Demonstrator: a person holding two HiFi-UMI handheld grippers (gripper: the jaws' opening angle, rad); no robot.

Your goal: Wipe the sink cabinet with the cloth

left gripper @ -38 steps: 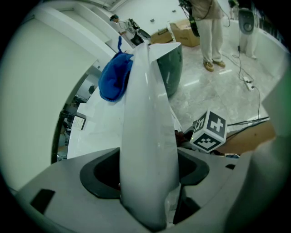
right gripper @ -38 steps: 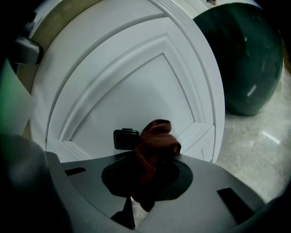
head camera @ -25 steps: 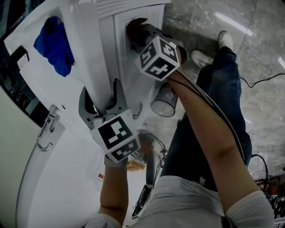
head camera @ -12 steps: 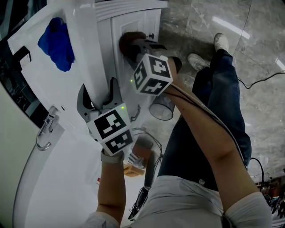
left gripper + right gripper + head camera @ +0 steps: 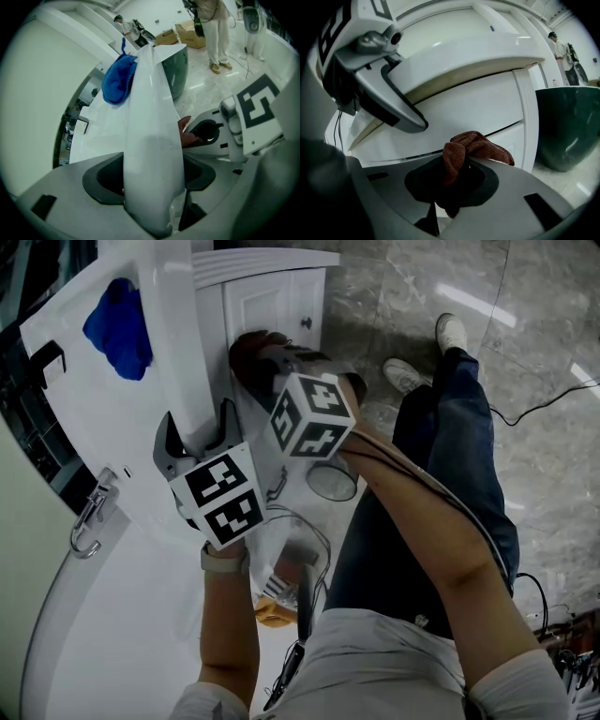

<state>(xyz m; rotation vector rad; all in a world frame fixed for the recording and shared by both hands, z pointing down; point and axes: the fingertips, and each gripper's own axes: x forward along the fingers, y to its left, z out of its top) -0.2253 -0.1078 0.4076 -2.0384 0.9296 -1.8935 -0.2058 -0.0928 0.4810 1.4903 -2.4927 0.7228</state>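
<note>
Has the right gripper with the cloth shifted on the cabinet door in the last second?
Yes. The right gripper, shut on the brown cloth, has slid along the cabinet door toward the person, away from the door knob, which is now uncovered.

The cloth [image 5: 465, 149] is rust-brown and nubbly, bunched into a loose wad. It is pinched between the jaws of the right gripper [image 5: 261, 360], one fold spilling over a jaw. The wad is pressed against the front of the cabinet [image 5: 487, 108], at a thin dark seam in the white panels. The cabinet is glossy white, with framed panel fronts and a door [image 5: 265, 304] that bears a small dark knob [image 5: 306, 322] just beyond the cloth. Its white top [image 5: 152, 154] overhangs the front. The left gripper [image 5: 197, 432] is clamped on that overhanging edge.
</note>
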